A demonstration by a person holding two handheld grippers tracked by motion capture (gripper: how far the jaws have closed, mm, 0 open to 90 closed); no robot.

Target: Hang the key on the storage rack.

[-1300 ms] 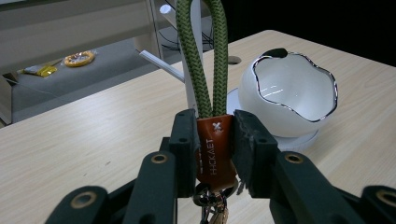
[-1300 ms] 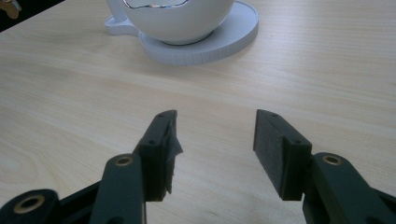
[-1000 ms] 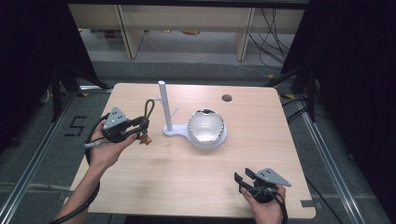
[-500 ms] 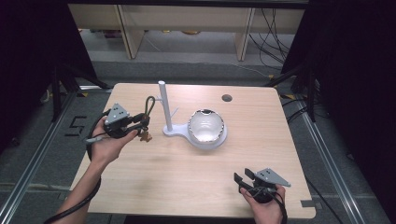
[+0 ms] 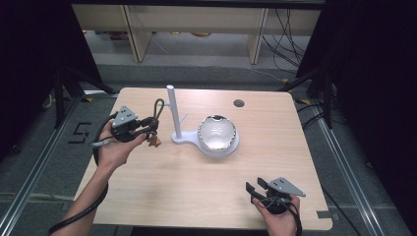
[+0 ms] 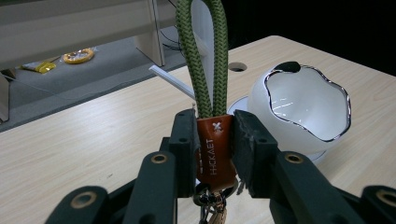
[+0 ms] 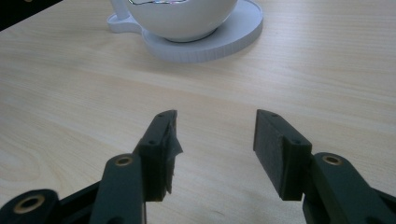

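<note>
- The keychain (image 6: 214,154), a green braided cord loop on a brown leather tab with metal rings beneath, sits in your left gripper (image 6: 214,140); its jaws are clenched on the leather tab and the loop stands upright above them.
- In the high view you hold the keychain (image 5: 156,123) lifted off the surface (image 5: 196,196), just to the left of the white stand (image 5: 173,115), with the loop near the upright post but apart from it.
- A thin peg juts sideways from that post, and the white bowl (image 5: 217,135) rests on the same base, to the right of the post.
- Your right gripper (image 5: 263,192) waits near the front right corner of the surface, well apart from the stand, its jaws released and holding nothing.
- The step in hand looks like the carry toward the stand, with the hanging not yet done.
- The next move calls for you to raise the loop above the post's top, or line it up with the peg, and keep the loop's opening facing its target before you lower it.
</note>
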